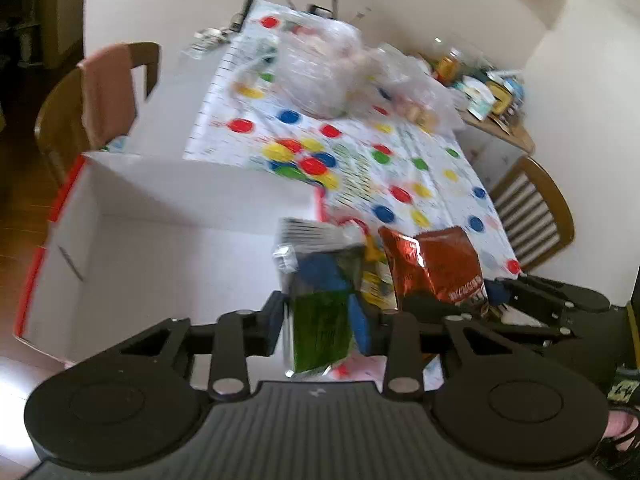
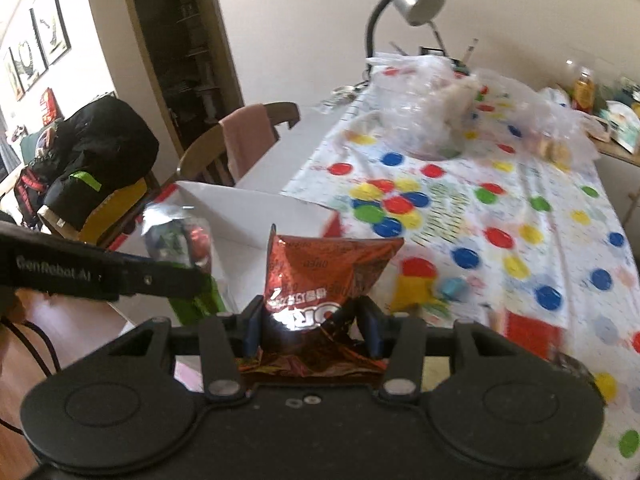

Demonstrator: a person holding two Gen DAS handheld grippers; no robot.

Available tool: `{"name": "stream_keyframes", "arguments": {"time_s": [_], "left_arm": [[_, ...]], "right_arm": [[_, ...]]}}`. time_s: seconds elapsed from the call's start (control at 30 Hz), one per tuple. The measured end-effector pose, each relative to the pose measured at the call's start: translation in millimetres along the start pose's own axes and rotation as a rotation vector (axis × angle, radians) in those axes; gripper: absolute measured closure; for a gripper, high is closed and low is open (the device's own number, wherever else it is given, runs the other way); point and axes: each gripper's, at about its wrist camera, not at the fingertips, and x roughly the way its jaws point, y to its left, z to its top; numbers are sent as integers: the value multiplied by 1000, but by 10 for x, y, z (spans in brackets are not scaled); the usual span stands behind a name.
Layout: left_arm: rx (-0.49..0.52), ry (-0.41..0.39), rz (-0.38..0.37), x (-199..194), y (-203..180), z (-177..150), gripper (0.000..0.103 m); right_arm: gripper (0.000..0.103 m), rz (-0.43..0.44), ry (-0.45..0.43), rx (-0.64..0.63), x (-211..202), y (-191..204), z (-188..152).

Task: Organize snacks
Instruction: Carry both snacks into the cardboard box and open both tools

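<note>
The left gripper has its jaws pinching a green snack packet, upright, long axis running away from the jaws; the white box lies open just ahead-left, nearer this hand. The right gripper pinches a red foil packet above the dotted table.

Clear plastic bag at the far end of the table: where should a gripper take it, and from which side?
Grip the clear plastic bag at its bunched top, coming from above. It slumps in a loose mound, so the sides give nothing firm.
</note>
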Motion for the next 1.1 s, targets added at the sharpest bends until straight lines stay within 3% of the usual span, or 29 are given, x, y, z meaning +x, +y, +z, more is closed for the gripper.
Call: {"name": "stream_keyframes", "arguments": {"time_s": [0.33,0.6,0.73,1.0,1.1], "left_arm": [[-76,51,108,280,908,54,71],[-102,81,127,366,1156,-137,71],[-98,74,124,361,1179,-193,71],[-66,47,131,272,1112,-244,70],[-49,21,131,195,1047,-260,64]], "right_arm": [[56,31,121,-65,938,566,121],[56,18,225,-172,1468,927,25],[56,21,237,-172,1516,948,-11],[39,32,189,-153,1315,919,15],[38,36,170,-128,1174,870,33]]}}
